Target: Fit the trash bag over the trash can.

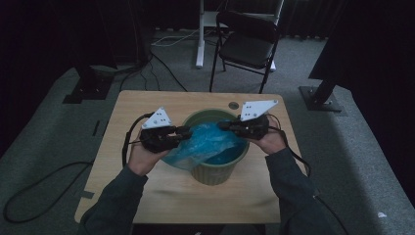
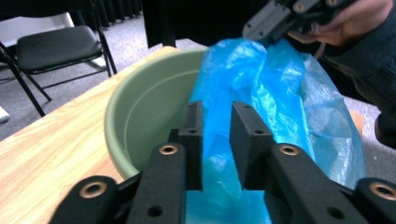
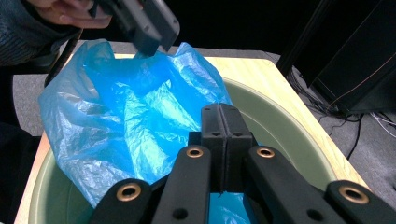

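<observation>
Bag: thin blue plastic bag (image 1: 205,144), light, limp and slippery; it lies in and over the near rim of the green bin (image 1: 215,171), between the two claws.
Hold: best pinched at the bag's edge, a fold of film deep between the pads.
Left claw (image 2: 215,140): jaws narrowly parted, film between them, pads not pressing it.
Right claw (image 3: 225,135): jaws pressed together on the bag's edge.
High view: bin sits mid-table (image 1: 147,196).
Gripper views: the creases and each claw's gap.
</observation>
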Demonstrator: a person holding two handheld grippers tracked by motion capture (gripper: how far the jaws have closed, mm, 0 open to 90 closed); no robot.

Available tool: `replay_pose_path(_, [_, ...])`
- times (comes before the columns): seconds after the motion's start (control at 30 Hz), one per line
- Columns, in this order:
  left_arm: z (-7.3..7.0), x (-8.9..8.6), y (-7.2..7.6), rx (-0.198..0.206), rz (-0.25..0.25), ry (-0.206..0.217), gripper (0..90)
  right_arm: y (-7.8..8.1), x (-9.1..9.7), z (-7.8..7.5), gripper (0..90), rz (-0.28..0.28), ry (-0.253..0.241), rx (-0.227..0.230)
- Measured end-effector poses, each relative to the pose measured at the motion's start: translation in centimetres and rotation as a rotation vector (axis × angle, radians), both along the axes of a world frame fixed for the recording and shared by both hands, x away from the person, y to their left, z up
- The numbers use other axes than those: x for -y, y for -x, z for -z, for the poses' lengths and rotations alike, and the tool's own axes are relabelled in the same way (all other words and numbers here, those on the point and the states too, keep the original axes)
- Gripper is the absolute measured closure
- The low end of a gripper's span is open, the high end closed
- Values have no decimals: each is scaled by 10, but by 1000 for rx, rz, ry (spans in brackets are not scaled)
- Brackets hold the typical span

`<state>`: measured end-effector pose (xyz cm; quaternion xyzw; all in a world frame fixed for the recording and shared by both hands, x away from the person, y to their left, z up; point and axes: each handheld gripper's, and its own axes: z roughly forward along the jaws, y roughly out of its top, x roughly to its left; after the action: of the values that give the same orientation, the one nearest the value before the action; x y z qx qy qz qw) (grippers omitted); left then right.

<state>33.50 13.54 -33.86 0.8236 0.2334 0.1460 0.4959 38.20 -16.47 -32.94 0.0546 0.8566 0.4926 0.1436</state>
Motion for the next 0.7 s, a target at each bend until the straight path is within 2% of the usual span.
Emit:
replay_pose_path(0.1, [3, 5, 0, -14, 19, -17, 688, 0, 0, 0, 897, 9, -1, 1])
replay_pose_path(0.2, [6, 10, -2, -26, 14, -47, 677, 0, 1, -1, 896, 13, -7, 5])
replay_pose_path(0.3, [9, 16, -2, -11, -3, -92, 740, 0, 3, -3, 896, 19, -18, 7])
replay_pose_path(0.37, [10, 19, -2, 2, -13, -118, 828, 0, 5, -4, 897, 21, -25, 10])
replay_pose_path(0.43, [11, 20, -2, 7, -19, -120, 894, 0, 7, -5, 897, 27, -32, 13])
replay_pose_path(0.53, [10, 19, -1, 19, -21, -129, 897, 1, 10, -7, 897, 33, -33, 19])
replay_pose_path(0.7, [7, 8, 0, 28, -50, -111, 898, 2, 15, -8, 897, 41, -46, 21])
